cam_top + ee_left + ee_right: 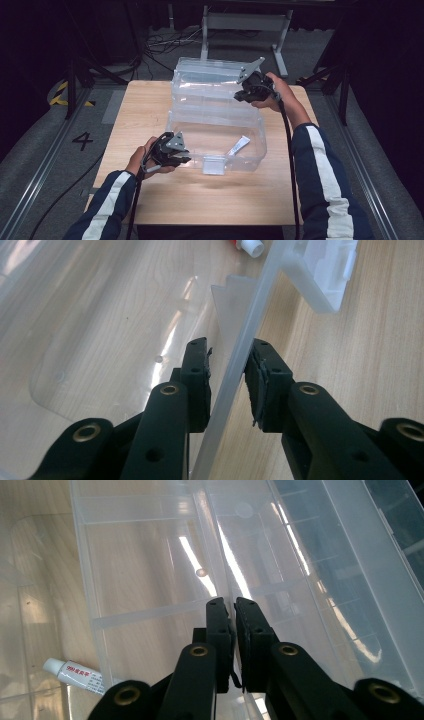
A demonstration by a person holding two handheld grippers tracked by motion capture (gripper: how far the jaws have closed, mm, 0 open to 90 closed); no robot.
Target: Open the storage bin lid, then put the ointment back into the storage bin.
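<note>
A clear plastic storage box (pixel 252 150) stands open on the wooden table, its clear lid (pixel 207 82) tilted up at the back. My left gripper (pixel 181 159) is at the box's front left corner. In the left gripper view, my left gripper (pixel 227 347) is shut on the front wall (pixel 260 295), which runs slantwise between both pads. My right gripper (pixel 244 95) is at the lid's right end. In the right gripper view, its jaws (pixel 229 602) are shut on a thin edge of the lid (pixel 150 555). A small white tube (pixel 239 145) (pixel 75 672) lies inside the box.
The box's white latch (pixel 214 165) (pixel 325 270) hangs on its front wall. Bare tabletop (pixel 210 200) lies in front of the box and to its left. Cables trail from both grippers off the near edge. A metal stand (pixel 245 22) and floor cables are beyond the table.
</note>
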